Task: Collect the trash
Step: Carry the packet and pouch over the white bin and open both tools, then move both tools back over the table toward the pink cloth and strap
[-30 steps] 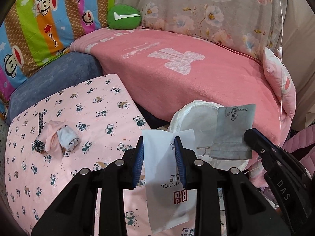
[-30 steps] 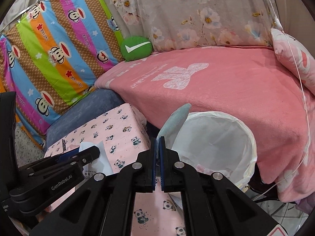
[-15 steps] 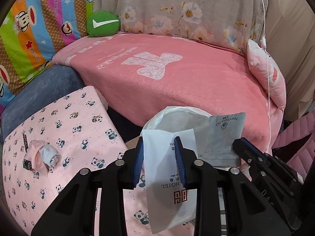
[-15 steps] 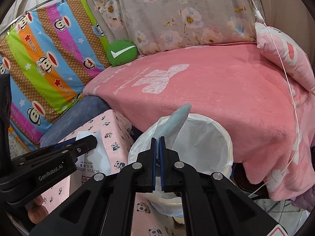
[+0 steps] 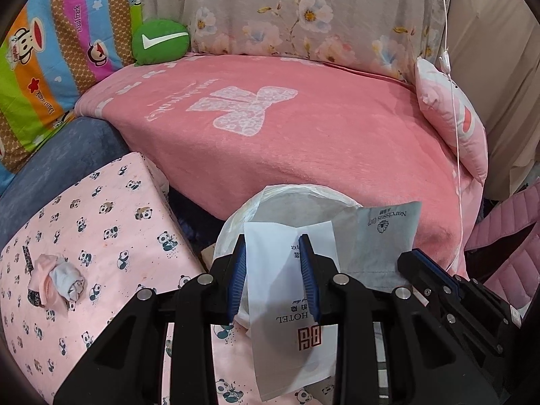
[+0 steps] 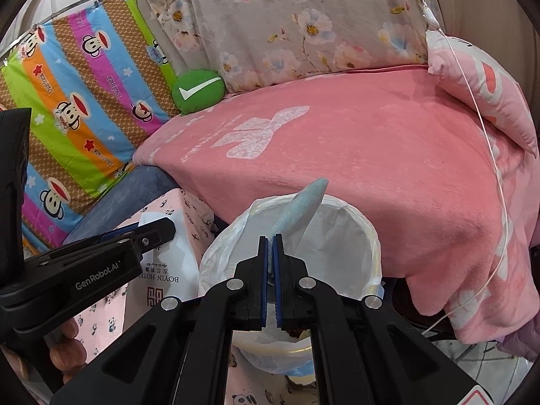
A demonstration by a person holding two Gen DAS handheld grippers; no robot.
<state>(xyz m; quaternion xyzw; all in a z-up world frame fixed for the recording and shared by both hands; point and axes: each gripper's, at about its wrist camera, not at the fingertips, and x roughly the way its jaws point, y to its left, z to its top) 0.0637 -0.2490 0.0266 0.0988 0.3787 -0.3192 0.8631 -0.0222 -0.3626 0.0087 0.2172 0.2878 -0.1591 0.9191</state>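
Note:
My left gripper (image 5: pixel 271 241) is shut on a white hotel packet (image 5: pixel 287 303), held upright between the blue pads. In the right wrist view this gripper (image 6: pixel 158 233) comes in from the left with the same white packet (image 6: pixel 172 270). My right gripper (image 6: pixel 271 240) is shut on a thin grey-blue packet (image 6: pixel 302 207) that sticks up over the mouth of a bin with a white liner (image 6: pixel 371 246). From the left wrist view the bin (image 5: pixel 270 202) lies just beyond my left fingertips, and the right gripper (image 5: pixel 410 260) holds the grey-blue packet (image 5: pixel 381 236) at its right rim.
A crumpled pink and grey wad (image 5: pixel 57 280) lies on the panda-print surface (image 5: pixel 111 209) at the left. Behind the bin runs a bed with a pink blanket (image 5: pixel 303 141), a green cushion (image 5: pixel 160 42), a pink pillow (image 5: pixel 452 128) and a hanging white cable (image 5: pixel 455 135).
Both grippers have moved sideways toward the bin, which now sits nearer and more central in both views. Each still holds its packet.

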